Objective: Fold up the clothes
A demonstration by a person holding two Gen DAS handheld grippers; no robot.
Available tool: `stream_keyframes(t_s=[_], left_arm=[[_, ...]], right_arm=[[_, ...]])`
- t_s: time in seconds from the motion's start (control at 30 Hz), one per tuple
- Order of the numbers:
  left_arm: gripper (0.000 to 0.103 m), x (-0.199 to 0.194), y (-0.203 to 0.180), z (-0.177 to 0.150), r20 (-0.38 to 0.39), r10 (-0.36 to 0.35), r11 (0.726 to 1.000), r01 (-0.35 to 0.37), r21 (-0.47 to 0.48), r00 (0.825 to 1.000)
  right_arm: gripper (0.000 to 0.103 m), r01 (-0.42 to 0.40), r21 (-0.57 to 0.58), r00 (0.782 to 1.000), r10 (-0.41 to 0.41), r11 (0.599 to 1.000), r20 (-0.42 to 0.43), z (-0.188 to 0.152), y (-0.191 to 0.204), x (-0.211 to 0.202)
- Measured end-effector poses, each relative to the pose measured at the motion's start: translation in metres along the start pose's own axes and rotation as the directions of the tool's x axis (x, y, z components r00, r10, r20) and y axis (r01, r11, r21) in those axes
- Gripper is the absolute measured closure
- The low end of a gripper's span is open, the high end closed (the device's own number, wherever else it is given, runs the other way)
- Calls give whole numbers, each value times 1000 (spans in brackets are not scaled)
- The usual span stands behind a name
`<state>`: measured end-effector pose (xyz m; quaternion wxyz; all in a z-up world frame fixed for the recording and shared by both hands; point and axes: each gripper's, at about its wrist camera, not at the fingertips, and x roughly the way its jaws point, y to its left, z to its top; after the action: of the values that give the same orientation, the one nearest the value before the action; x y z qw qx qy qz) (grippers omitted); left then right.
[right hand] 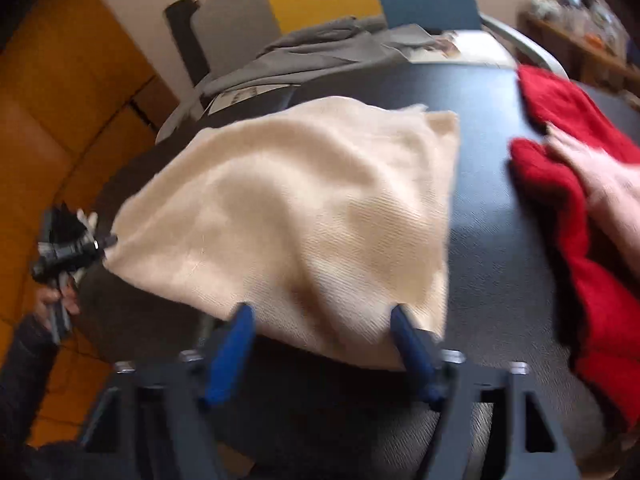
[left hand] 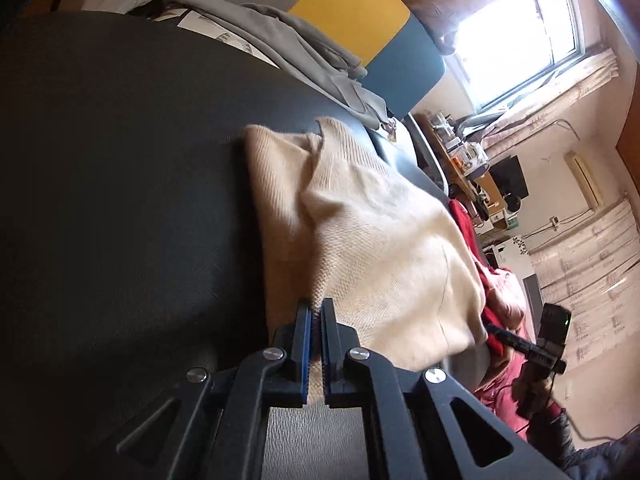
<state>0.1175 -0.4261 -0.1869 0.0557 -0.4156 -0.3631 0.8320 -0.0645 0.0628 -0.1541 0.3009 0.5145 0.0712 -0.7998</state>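
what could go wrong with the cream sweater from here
The left gripper pinches only the edge of the cream sweater, so it may slip out. The right gripper is open around the hem, so that corner could sag. The red garment lies close and might get dragged.

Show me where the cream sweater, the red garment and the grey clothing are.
cream sweater (right hand: 304, 208): right wrist view, middle of its knit.
red garment (right hand: 560, 200): right wrist view, its left fold.
grey clothing (left hand: 280, 28): left wrist view, on the crumpled pile.

Cream knit garment (right hand: 304, 200), red cloth (right hand: 576, 216)
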Motion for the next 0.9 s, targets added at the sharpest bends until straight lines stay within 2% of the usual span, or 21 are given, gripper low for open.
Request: stream_keyframes(t_s=[0.07,0.1,0.13,0.17,0.2,0.23,0.27,0.33,0.47,0.57,0.63,0.7,0.73,0.77,0.83,0.87,0.9], left_arm=[[100,1,-1,5,3,-3,1000,3,4,1000],[100,0,-2,7,8,-6,1000,6,10,1000],[100,0,-3,8,9,-10,1000,9,15,1000],[100,-1,-2,8,6,-13,1000,13,17,1000],[100,-3,-2,8,6,-16,1000,16,17,1000],[100,-5,-3,9,8,-19,1000,19,16,1000],[100,-8,-2,9,14,-31,999,31,7,999],[100,-13,-2,8,35,-63,998,63,-11,997],[100,-32,-4,-5,51,-95,995,95,-4,994],[100,-33,-2,-22,17,-73,997,73,-1,997],[100,-21,8,-36,-31,-49,999,48,-22,998],[100,-14,11,-50,-65,-48,999,47,-16,997],[99,-14,12,-54,-69,-48,999,48,-14,996],[98,-15,13,-56,-66,-47,999,47,-14,997],[84,-24,21,-53,-16,-56,997,55,-48,998],[84,-28,25,-49,10,-49,997,50,-65,999],[84,-32,29,-43,39,-36,996,39,-81,999]], right_arm=[[29,40,-49,999,-42,998,-21,2,11,11],[34,60,-74,998,-63,995,-31,2,16,17],[43,80,-100,996,-84,992,-41,3,21,23],[65,99,-125,993,-105,987,-50,4,27,28],[73,129,-143,989,-139,981,-60,3,26,34],[76,117,-134,991,-125,984,-52,3,23,33],[93,111,-127,991,-120,986,-65,5,20,31],[94,91,-126,992,-101,988,-75,7,15,22],[95,19,-140,997,-31,990,-78,3,10,-23],[99,72,-154,988,-92,985,-127,-7,-4,-22],[99,123,-139,973,-147,983,-180,-16,-22,-5],[99,124,-78,971,-137,989,-194,-17,-41,3],[98,122,-46,977,-128,992,-173,-16,-47,0],[92,123,-17,979,-124,992,-164,-14,-53,-5],[73,111,33,986,-106,993,-133,-9,-61,-15],[56,96,55,990,-90,994,-109,-7,-64,-21],[45,79,59,993,-74,995,-91,-2,-60,-20]])
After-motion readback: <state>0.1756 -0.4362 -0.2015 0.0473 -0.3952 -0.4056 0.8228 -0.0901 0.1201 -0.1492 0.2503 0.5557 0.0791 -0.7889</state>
